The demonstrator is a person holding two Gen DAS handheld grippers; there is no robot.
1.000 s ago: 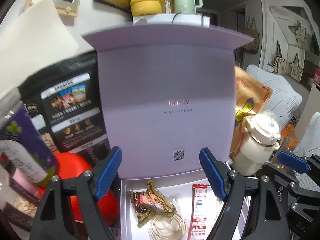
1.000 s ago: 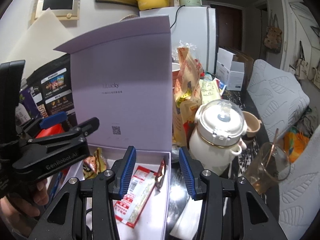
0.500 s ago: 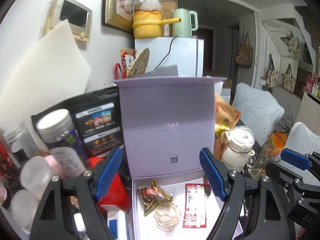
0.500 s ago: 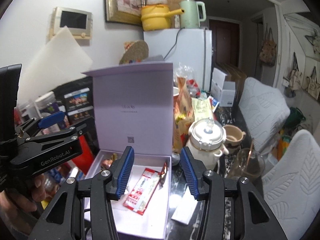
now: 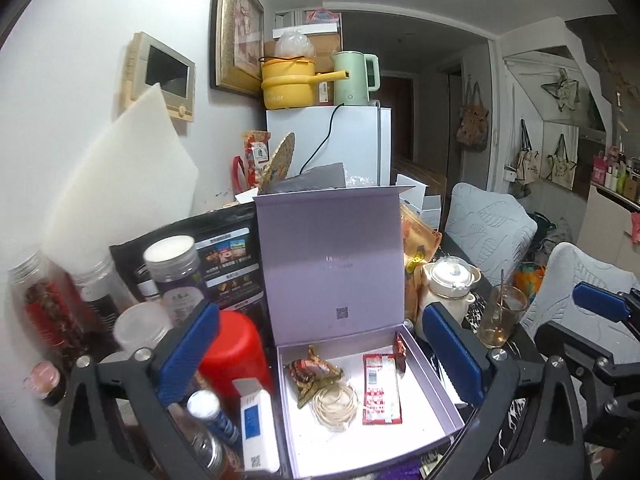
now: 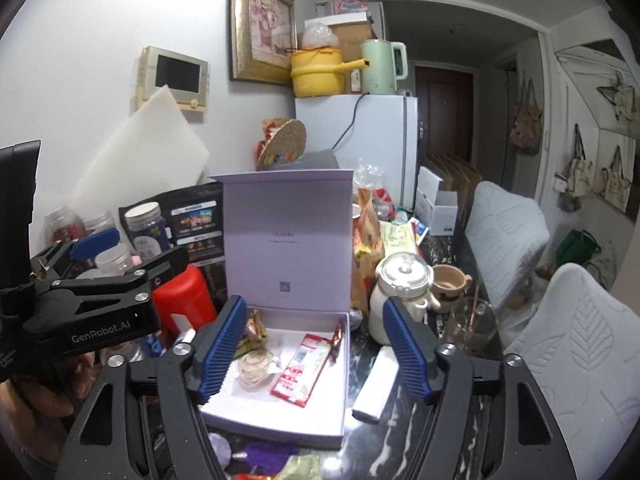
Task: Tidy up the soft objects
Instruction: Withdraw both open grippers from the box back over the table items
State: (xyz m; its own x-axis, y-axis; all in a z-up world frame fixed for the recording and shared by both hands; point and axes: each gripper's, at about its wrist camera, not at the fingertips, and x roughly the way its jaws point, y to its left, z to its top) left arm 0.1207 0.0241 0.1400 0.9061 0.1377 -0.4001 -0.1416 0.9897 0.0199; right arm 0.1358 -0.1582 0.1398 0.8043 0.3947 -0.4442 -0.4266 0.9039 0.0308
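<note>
Both grippers pulled back from box (image 5: pixel 424 376), jaws just opened wide, empty: left gripper (image 5: pixel 320 354), right gripper (image 6: pixel 316 346), tilted down. Small packet (image 5: pixel 400 354) against box wall unclear.

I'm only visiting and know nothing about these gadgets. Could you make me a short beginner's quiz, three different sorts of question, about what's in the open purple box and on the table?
1. True or false: the lid of the purple box stands upright.
2. Which lies in the box? A) red sachet B) spoon C) jar
3. Fill in: the white teapot stands to the box's ____ in the right wrist view.

Key: 1 true; 2 A; 3 right.
</note>
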